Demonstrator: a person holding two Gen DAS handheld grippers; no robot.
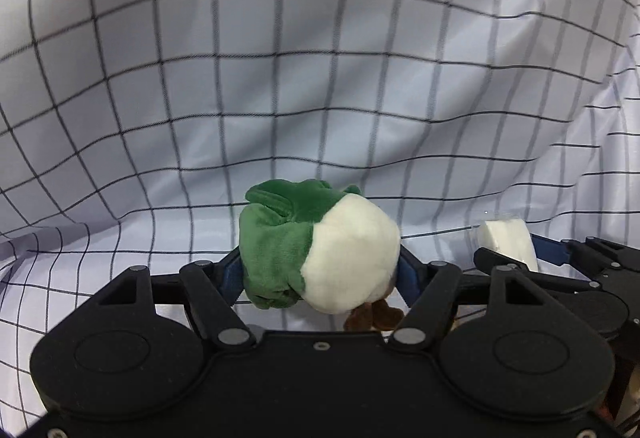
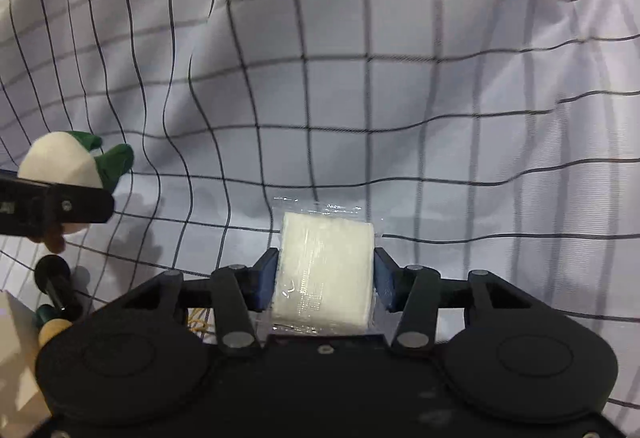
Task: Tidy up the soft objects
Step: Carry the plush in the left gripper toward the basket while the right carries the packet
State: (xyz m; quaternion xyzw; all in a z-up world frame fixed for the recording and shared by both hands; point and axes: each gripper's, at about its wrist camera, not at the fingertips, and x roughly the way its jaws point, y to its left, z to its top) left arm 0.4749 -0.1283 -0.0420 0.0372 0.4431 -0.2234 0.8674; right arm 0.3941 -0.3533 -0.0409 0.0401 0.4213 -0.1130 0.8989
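Left claw grips velvety round plush | right claw clamps film-wrapped white block

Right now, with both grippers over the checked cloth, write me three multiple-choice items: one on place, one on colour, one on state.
1. Where is the white plastic-wrapped tissue pack?
A. Between the right gripper's blue pads
B. Lying loose on the white black-checked cloth
C. Under the plush toy

2. What colours is the round soft plush toy's body?
A. Red and yellow
B. Green and cream-white
C. All black

3. What is the state of the left gripper?
A. Wide open and empty
B. Shut on nothing
C. Shut on the plush toy

Answers:
1 A, the blue pads press the pack on both sides.
2 B, a green half meets a cream half, with small brown feet below.
3 C, its pads squeeze the toy from both sides.
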